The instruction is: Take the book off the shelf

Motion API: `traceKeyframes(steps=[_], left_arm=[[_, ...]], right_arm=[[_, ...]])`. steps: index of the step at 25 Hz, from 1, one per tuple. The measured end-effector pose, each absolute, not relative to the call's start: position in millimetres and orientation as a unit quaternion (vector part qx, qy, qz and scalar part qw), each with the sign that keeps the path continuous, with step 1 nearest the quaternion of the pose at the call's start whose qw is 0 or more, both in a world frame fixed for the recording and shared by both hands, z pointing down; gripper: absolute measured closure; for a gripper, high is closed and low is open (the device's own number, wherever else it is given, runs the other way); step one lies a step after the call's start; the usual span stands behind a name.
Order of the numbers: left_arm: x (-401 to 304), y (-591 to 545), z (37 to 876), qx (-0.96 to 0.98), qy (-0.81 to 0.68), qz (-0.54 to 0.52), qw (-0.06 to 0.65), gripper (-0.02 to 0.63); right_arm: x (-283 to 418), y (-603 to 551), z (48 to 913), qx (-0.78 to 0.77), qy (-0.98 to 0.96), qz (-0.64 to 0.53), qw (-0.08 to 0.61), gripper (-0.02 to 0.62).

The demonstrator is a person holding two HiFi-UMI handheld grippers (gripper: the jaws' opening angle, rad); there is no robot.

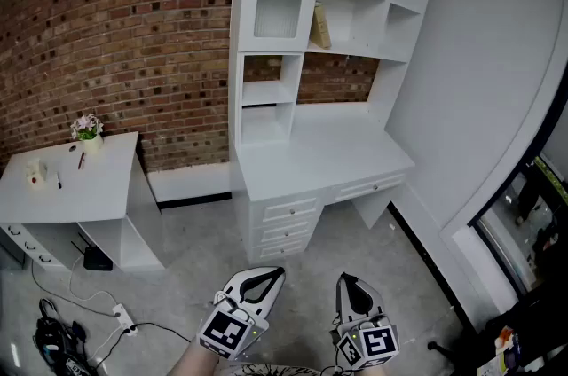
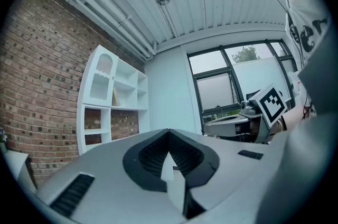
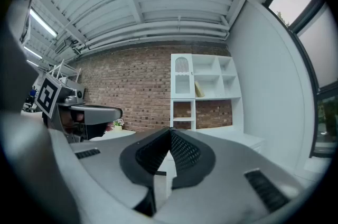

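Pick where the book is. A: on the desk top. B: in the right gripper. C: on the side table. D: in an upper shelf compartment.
D: the book stands tilted in an upper compartment of the white shelf unit.
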State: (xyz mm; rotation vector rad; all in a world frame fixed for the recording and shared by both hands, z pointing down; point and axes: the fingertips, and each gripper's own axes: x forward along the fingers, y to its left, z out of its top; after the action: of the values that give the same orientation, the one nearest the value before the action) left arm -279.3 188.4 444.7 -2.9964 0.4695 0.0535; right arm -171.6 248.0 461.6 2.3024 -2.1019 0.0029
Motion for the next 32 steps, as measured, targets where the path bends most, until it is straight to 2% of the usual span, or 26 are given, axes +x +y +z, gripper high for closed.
traceKeyframes(steps=[23, 32], left_arm=[[-273, 161, 464, -0.987, 0.158, -0.013, 0.033, 0.591], [-230, 134, 472, -0.981, 0.190, -0.024, 0.022, 0.591]], right_arm=[[-164, 217, 483, 0.739, -0.672, 0.033, 0.030, 0.588], [-119, 178, 495, 0.707, -0.704, 0.050, 0.036, 0.588]])
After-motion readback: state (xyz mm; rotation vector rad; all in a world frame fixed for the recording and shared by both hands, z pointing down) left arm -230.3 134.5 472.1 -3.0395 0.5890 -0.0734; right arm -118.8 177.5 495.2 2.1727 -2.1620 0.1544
